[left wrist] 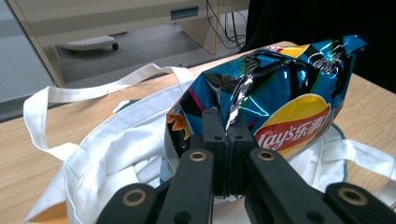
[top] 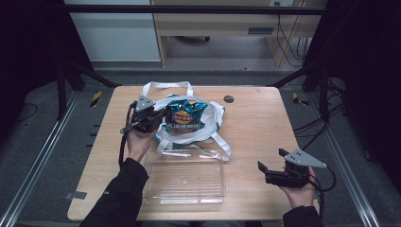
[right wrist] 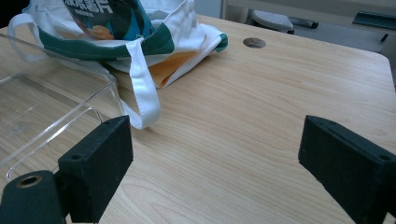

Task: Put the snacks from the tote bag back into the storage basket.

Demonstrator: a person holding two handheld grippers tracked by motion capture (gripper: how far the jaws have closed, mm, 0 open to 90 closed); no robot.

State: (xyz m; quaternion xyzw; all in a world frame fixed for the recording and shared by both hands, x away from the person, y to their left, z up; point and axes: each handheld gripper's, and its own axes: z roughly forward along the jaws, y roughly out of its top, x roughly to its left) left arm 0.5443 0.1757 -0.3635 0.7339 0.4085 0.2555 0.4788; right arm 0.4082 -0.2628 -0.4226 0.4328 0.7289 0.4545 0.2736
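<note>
Left gripper (top: 158,120) clamps the crisp bag (top: 185,116) edge above the white tote bag (top: 213,124); right gripper (top: 270,164) rests with jaws spread beside the clear tray (top: 184,201).

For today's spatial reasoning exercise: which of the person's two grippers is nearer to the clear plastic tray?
Left, but narrowly. The left gripper is shut on the chip bag just beyond the clear plastic tray's far left corner; the right gripper hangs open off the tray's right side.

— Where does the chip bag (top: 184,116) lie?
— On the tote bag (top: 213,124), just right of the left gripper (top: 160,119).
— And the clear bin (top: 184,177)?
— Left of the right gripper (top: 270,165), before the tote bag.
</note>
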